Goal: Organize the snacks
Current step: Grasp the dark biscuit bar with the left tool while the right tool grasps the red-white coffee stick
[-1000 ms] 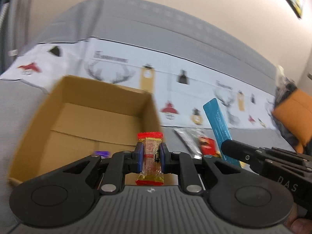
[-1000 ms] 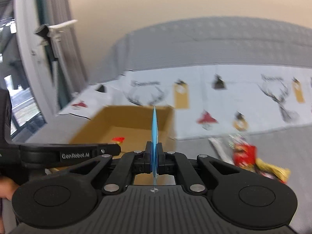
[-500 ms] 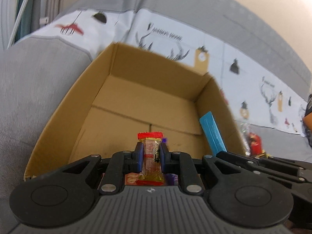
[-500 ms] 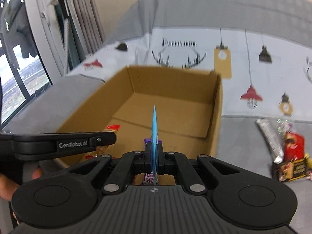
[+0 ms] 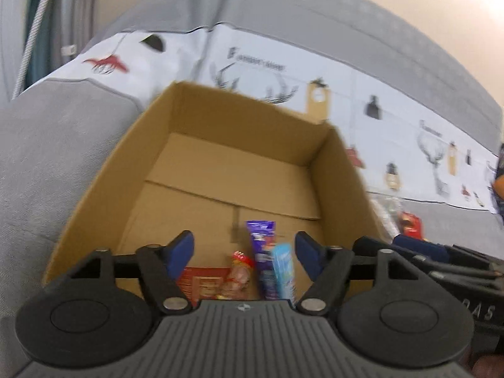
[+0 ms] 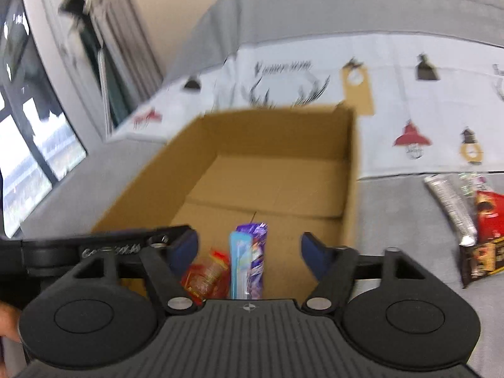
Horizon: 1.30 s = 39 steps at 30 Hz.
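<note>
An open cardboard box sits on a grey sofa. My left gripper is open and empty above the box's near end. My right gripper is open and empty above the same end. On the box floor lie a red-and-yellow candy, a light blue flat packet, a purple wrapper and a red packet. The right gripper's body shows at the right of the left wrist view; the left gripper's body shows at the left of the right wrist view.
More snacks lie on the sofa seat right of the box: a silver bar, a red packet and a dark brown packet. A white printed cover drapes the sofa back. A window is at the left.
Both grippers have opened. The candy has dropped from the left gripper and the blue packet from the right gripper; both now lie in the box.
</note>
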Available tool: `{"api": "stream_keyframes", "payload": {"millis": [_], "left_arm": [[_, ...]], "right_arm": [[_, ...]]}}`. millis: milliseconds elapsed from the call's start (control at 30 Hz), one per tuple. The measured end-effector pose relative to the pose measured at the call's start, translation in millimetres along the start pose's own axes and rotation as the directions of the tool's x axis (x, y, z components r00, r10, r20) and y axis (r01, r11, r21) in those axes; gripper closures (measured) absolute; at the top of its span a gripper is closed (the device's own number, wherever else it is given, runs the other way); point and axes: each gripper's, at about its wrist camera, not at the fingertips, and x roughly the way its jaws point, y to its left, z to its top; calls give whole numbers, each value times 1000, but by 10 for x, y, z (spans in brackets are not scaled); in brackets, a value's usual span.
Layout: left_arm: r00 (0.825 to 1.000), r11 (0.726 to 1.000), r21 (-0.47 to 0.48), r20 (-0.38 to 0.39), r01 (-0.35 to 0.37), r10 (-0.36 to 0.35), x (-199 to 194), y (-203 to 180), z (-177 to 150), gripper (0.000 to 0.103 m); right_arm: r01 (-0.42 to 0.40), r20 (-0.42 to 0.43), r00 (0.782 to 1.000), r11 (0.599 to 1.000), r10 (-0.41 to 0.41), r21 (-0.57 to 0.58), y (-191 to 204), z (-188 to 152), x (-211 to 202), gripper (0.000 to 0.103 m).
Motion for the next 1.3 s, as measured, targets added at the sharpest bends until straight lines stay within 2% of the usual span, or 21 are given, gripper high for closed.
{"api": "stream_keyframes", "payload": {"millis": [133,233,333,467,567,667,767,800,867,900,967,1033,1167,1267,1300], "left_arm": [[998,997,36,-1,66,-66,-89,-429,-32,23],[993,987,106,-5,117,-117,-65,-855,-105,23],[987,965,203,-29,164,-161,44,-1290,-219,23],[973,934,270,-71,232,-221,288,-1783,-357,23],[964,898,352,-81,265,-253,550,-2127,-430,23],[959,843,460,-79,278,-272,874,-2468,-506,23],[947,779,543,-115,313,-301,1300,-2779,-598,25],[943,757,569,-123,321,-308,1444,-2874,-641,30],[945,730,607,-133,315,-298,1728,-3002,-712,33],[948,724,614,-150,313,-282,1884,-3042,-740,33],[946,732,600,-188,323,-263,2136,-3035,-773,36],[937,746,567,-202,348,-284,2244,-2969,-779,44],[945,752,572,-191,328,-266,2241,-2912,-800,51],[940,796,503,-219,337,-261,2179,-2822,-756,55],[933,815,460,-238,352,-269,2167,-2775,-734,58]], "right_arm": [[60,52,997,998,-59,-16,-317,-53,-413,27],[116,78,990,993,-114,-18,-618,-170,-656,27],[170,89,981,985,-171,11,-998,-337,-891,28],[237,81,967,969,-243,75,-1562,-480,-1093,31],[267,75,959,960,-273,88,-1925,-489,-1125,37],[283,62,957,959,-283,4,-2247,-519,-1038,38],[239,-3,971,970,-240,-31,-2554,-536,-835,46],[224,-25,974,974,-225,-38,-2632,-528,-752,49],[192,-56,979,978,-197,-80,-2711,-502,-590,52],[180,-75,979,977,-189,-112,-2725,-496,-505,53],[180,-105,975,970,-198,-161,-2782,-485,-324,53],[176,-126,972,968,-200,-181,-2857,-459,-209,53],[202,-169,954,947,-248,-249,-3026,-491,-30,53],[188,-166,960,958,-226,-216,-3157,-472,21,51],[192,-169,960,965,-222,-181,-3191,-454,16,56]]}}
